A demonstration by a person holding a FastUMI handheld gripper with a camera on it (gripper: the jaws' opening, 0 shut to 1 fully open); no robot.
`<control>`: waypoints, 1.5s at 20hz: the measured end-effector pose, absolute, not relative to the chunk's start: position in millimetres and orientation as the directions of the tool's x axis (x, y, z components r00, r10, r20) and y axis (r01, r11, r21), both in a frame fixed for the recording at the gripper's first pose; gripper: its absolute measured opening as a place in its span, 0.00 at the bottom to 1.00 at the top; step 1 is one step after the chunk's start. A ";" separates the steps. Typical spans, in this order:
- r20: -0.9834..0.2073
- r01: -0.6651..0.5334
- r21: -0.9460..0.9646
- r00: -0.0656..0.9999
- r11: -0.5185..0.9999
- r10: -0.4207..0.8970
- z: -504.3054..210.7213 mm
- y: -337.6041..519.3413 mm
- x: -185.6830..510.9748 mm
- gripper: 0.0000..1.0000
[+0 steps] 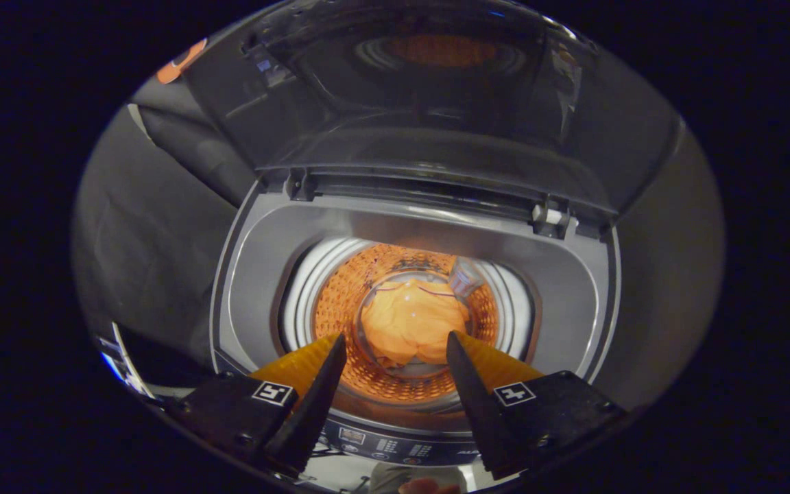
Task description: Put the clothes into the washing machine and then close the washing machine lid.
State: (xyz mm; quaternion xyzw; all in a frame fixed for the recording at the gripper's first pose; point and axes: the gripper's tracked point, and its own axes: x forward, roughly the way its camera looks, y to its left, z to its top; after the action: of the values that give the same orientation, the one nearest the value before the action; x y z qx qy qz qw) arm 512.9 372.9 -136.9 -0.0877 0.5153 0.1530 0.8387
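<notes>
Gripper view looks down into one top-loading washing machine point(573, 288) whose lid point(422, 89) stands raised at the far side, hinged behind the opening. Inside the machine sits a single perforated drum point(340, 302), and at its bottom lies one bundle of orange clothes point(412, 319), crumpled in a heap with a thin dark line across its upper part. A small clear piece point(465, 276) rests against the drum wall just beyond the clothes; what it is cannot be told. The hand-held gripper point(396, 344) hangs above the drum mouth with its two fingers spread apart and nothing between them; the clothes show in the gap, well below. One control panel point(395, 447) with small buttons runs along the machine's near edge, under the fingers.
</notes>
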 end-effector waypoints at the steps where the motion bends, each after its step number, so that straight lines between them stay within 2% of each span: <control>1: -0.890 -0.359 0.002 0.425 0.933 0.165 -131.4 372.9 511.7 0.92; 8: -0.840 -0.411 -0.005 0.496 0.911 0.220 -59.0 377.4 504.6 0.91; 16: -0.718 -0.415 -0.032 0.642 0.909 0.268 106.4 387.7 530.5 0.91; 21: -0.637 -0.379 -0.059 0.727 0.924 0.257 185.2 394.1 575.3 0.91; 24: -0.600 -0.350 -0.075 0.764 0.934 0.238 195.2 399.9 605.7 0.92; 30: -0.576 -0.247 0.056 0.784 0.967 0.233 170.7 405.1 642.6 0.91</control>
State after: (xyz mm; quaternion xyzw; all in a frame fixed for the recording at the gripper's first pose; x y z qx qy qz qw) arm 642.6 405.1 170.7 -0.0110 0.3032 0.1271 0.9443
